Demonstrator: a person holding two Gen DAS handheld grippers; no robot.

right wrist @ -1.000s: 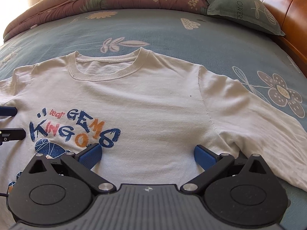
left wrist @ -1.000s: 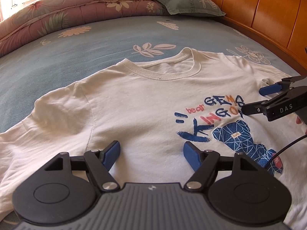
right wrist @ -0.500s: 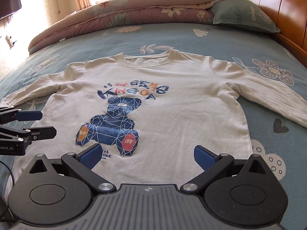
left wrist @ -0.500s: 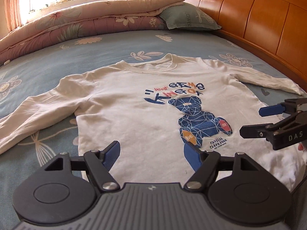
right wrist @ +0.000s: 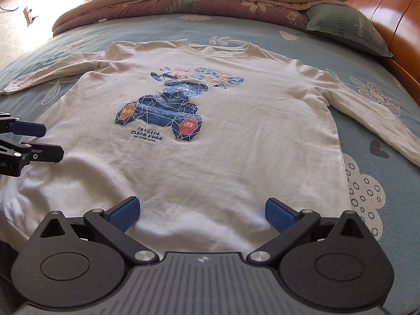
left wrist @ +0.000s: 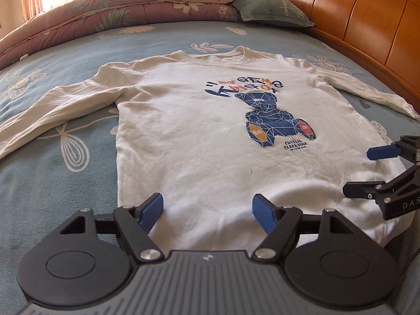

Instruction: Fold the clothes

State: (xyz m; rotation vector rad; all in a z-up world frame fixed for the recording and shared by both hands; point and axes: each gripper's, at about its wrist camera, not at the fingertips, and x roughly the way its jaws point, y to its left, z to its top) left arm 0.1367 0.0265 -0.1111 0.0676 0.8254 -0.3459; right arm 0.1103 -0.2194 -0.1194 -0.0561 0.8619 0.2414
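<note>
A white long-sleeved shirt (left wrist: 199,136) (right wrist: 236,141) with a blue bear print lies flat and face up on the bed, neck at the far side, both sleeves spread out. My left gripper (left wrist: 207,210) hovers open over the shirt's near hem, left of centre, with nothing between its blue pads. Over the hem further right, my right gripper (right wrist: 202,214) also stands open and holds nothing. Each gripper shows at the edge of the other's view: the right gripper (left wrist: 372,168) and the left gripper (right wrist: 47,141).
The bed has a blue floral sheet (left wrist: 65,157). A rolled pink quilt (left wrist: 131,8) and a green pillow (right wrist: 341,26) lie at the far end. A wooden headboard (left wrist: 367,21) runs along the right side. The near bed edge is just below the hem.
Both grippers have pulled back from the shirt's chest toward its hem, so the whole shirt and both sleeves now show. Both stayed open throughout.
</note>
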